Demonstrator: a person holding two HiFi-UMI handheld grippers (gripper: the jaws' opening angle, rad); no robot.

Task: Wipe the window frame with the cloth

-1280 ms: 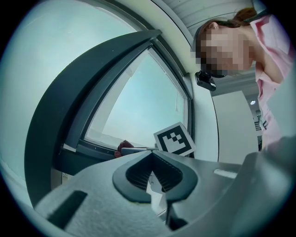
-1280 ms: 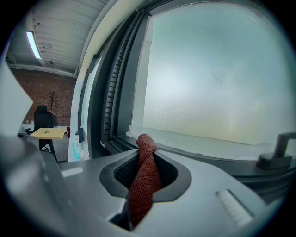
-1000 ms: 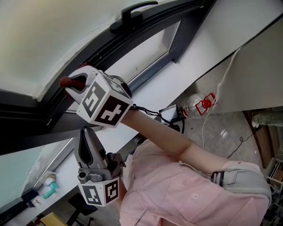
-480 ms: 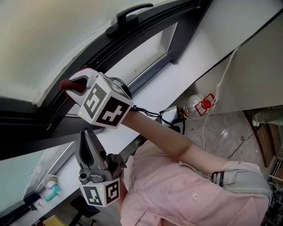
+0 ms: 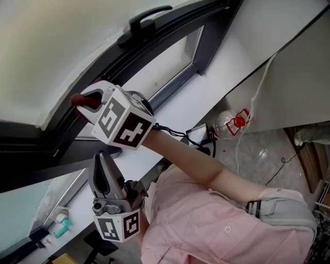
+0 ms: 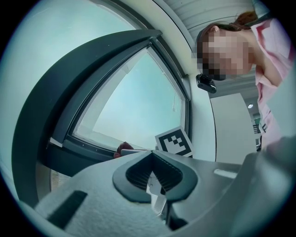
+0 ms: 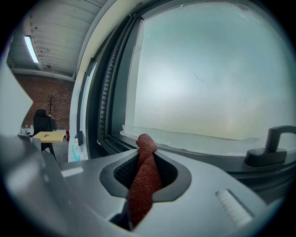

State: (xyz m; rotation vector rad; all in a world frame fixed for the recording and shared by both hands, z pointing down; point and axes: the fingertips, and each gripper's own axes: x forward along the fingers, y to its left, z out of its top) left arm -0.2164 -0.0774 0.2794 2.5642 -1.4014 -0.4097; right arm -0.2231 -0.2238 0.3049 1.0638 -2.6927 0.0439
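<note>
**Right claw pinching the cloth at the window frame; wipe at an early stage.**

On my left, the left claw (image 5: pixel 100 159) points up below the frame with its jaws pressed together on nothing, and I judge it idle for this step. Above it and slightly right, the right claw (image 5: pixel 88 101) pinches the red-brown cloth (image 5: pixel 81 98), whose folded end protrudes past the tips. In the head view that end lies at the dark window frame (image 5: pixel 139 46) near its lower rail; I cannot confirm firm contact. No mark separates wiped rail from unwiped rail, so I judge the wipe barely begun. The run of frame toward the handle (image 5: pixel 149 14) on the right, and the upright beyond it, remains to be covered.
</note>
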